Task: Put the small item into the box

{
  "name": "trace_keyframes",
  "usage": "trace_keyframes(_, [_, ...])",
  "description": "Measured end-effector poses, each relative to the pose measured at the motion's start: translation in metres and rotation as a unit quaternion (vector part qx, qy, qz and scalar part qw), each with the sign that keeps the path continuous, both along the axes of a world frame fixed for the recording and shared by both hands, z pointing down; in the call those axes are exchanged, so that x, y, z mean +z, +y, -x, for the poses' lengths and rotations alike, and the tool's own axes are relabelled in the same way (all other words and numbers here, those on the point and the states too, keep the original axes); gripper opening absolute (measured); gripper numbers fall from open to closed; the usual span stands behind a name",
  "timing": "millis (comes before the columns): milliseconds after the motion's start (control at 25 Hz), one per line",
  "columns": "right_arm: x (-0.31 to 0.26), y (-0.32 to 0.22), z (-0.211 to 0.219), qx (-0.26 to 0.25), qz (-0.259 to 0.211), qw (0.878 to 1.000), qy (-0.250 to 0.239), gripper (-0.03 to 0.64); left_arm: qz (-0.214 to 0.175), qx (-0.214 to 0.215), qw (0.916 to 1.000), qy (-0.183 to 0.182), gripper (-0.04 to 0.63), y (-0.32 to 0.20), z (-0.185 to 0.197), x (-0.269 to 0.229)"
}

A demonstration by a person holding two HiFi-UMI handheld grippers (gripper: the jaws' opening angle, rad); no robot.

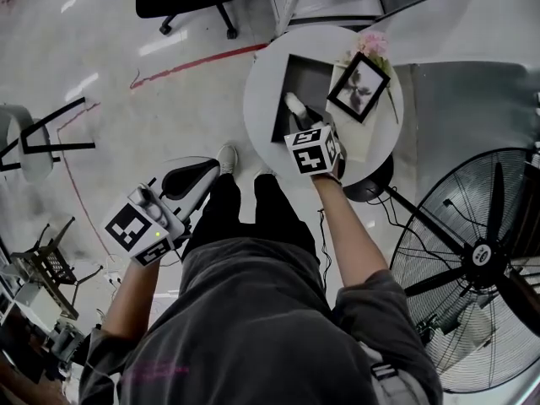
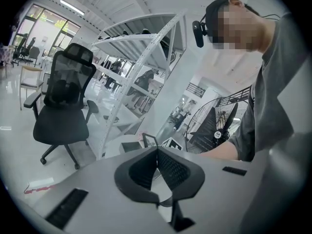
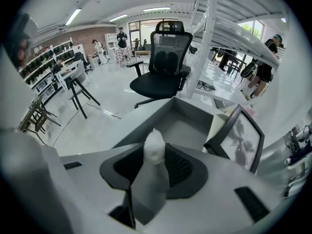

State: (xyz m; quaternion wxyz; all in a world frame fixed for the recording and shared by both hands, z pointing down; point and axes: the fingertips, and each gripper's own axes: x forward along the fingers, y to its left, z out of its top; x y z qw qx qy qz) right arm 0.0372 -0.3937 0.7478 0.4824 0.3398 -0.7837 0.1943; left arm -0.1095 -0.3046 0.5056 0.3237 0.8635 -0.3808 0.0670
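On our left, the left tongs (image 2: 157, 149) hang clenched and empty, well away from the box (image 1: 305, 78). Now rightward: the right tongs (image 3: 156, 155) grasp the small item (image 3: 155, 141) just over the box's open mouth. It's not yet inside, we reckon; only the drop remains.

The standing fan (image 1: 472, 260) is cut off by the head view's right edge. The right gripper (image 1: 297, 112) covers part of the box (image 1: 304, 78). In the right gripper view, the base of the small item (image 3: 155, 145) is hidden between the jaws. Distant people (image 3: 100, 50) are too small to make out.
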Motion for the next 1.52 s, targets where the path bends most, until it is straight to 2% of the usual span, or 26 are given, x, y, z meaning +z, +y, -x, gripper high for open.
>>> trace_keyframes(200, [-0.005, 0.005, 0.0, 0.01, 0.006, 1.0, -0.019, 0.193, 0.002, 0.011, 0.9999, -0.005, 0.017, 0.005, 0.001, 0.0])
trace_keyframes(520, [-0.042, 0.007, -0.006, 0.045, -0.022, 0.996, -0.075, 0.193, -0.013, 0.028, 0.9995, -0.005, 0.018, 0.007, 0.0, -0.013])
trace_keyframes(760, [-0.095, 0.011, -0.015, 0.071, -0.049, 0.988, -0.125, 0.192, -0.032, 0.04, 0.9987, -0.003, 0.018, 0.009, -0.004, -0.029])
trace_keyframes(1240, [-0.219, 0.032, -0.005, 0.082, -0.107, 0.958, -0.253, 0.133, -0.082, 0.074, 0.9939, 0.009, 0.018, 0.008, -0.012, -0.072])
trace_keyframes(1520, [-0.27, 0.047, -0.008, 0.095, -0.145, 0.943, -0.284, 0.074, -0.104, 0.1, 0.9895, 0.011, 0.018, 0.009, -0.017, -0.093])
